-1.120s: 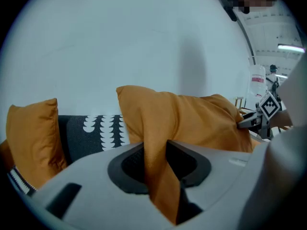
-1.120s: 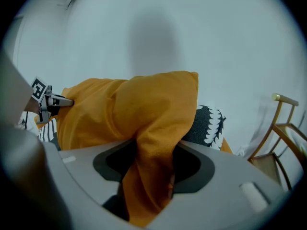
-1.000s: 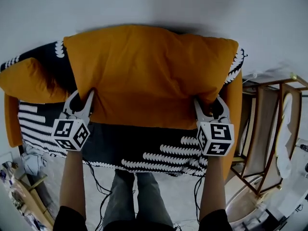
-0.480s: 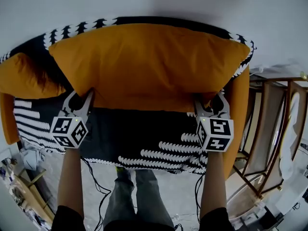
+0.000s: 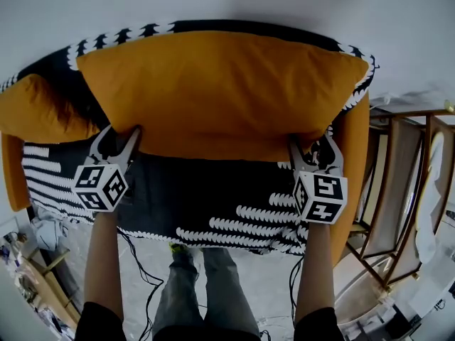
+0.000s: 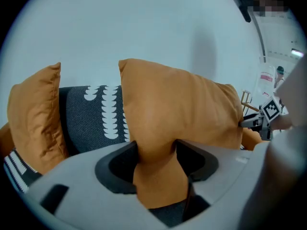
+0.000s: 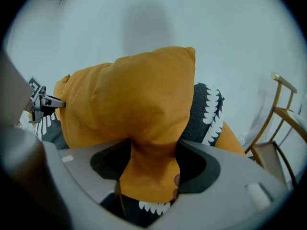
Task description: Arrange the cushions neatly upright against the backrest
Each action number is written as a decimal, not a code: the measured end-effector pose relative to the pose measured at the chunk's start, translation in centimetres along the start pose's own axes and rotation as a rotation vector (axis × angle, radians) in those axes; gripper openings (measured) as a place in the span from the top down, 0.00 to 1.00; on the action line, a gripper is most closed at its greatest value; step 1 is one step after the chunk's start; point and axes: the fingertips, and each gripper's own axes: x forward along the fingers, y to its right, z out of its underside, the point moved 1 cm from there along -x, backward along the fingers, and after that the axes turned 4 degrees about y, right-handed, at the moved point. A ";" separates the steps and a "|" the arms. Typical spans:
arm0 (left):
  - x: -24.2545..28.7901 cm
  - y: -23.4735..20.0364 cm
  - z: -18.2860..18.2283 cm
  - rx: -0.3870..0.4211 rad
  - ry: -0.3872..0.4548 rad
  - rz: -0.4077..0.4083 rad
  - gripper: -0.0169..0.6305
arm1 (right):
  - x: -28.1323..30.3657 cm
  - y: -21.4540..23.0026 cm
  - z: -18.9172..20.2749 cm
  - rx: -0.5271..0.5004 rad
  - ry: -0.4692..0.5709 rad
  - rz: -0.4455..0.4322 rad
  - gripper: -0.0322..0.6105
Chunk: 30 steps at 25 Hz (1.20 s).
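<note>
A large orange cushion (image 5: 220,91) stands upright along the sofa's backrest (image 5: 234,28), which a black-and-white patterned throw covers. My left gripper (image 5: 117,139) has the cushion's lower left corner (image 6: 156,176) between its jaws. My right gripper (image 5: 313,148) has the lower right corner (image 7: 148,171). Both pairs of jaws are opening, and the bunched fabric still touches both sides of each. A smaller orange cushion (image 5: 35,116) leans at the sofa's left end, also seen in the left gripper view (image 6: 36,114).
The patterned throw (image 5: 213,197) covers the seat in front of the cushion. The orange sofa arm (image 5: 348,183) is just right of my right gripper. Wooden folding chairs (image 5: 398,190) stand to the right. Cables (image 5: 138,268) and the person's legs (image 5: 202,290) are below the seat edge.
The large cushion has been tipped back and up against the backrest, uncovering more of the seat. Both grippers have drawn slightly toward the seat front, and their jaws stand wider.
</note>
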 end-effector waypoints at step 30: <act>-23.2 5.0 -11.0 0.032 0.208 0.124 0.97 | -23.7 -15.6 -10.0 0.108 0.184 0.070 0.93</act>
